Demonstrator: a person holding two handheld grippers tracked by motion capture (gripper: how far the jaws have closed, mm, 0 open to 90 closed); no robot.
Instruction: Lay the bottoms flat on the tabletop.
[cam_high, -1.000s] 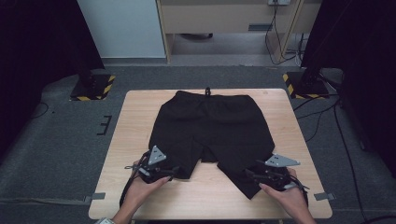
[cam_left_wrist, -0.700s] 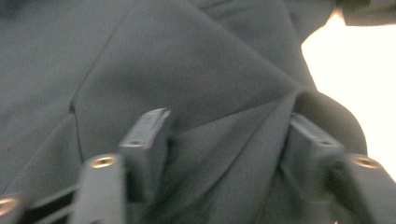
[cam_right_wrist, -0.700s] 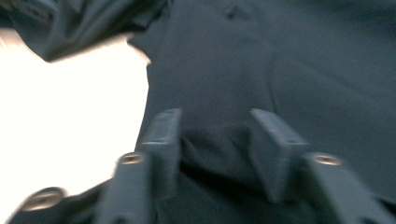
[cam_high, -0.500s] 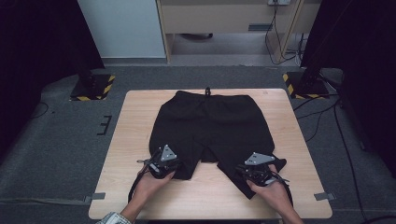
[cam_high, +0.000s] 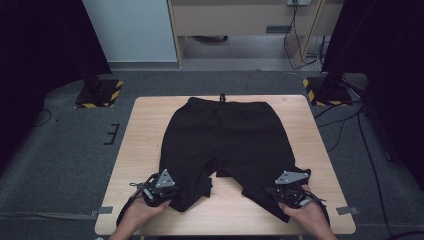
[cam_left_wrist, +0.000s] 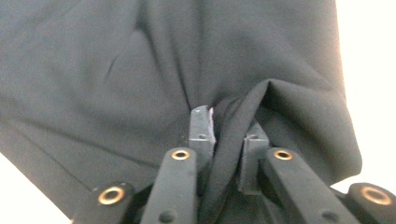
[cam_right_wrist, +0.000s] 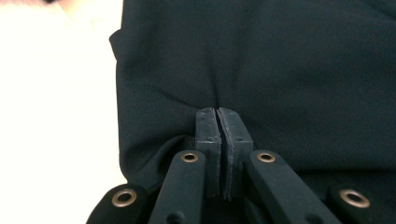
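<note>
Flat on the worktop (cam_high: 140, 150), black shorts (cam_high: 225, 140) fill the frame's centre, waistband toward the top. Lower left, the left hand-held gripper (cam_high: 165, 192) pinches a fold of one leg hem; lower right, the right hand-held gripper (cam_high: 285, 192) is clamped on the other hem.

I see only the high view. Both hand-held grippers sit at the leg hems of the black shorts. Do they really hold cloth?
Observer: The left hand-held gripper does. Its view shows a fold of the black shorts pinched between the pads.
Operator: And the right one?
Observer: The right hand-held gripper has its pads pressed together. The cloth puckers at the tips, so it seems to grip a thin layer.
Operator: Is the cloth bunched there?
Observer: At the left one, yes: a raised ridge runs up from its jaws.
</note>
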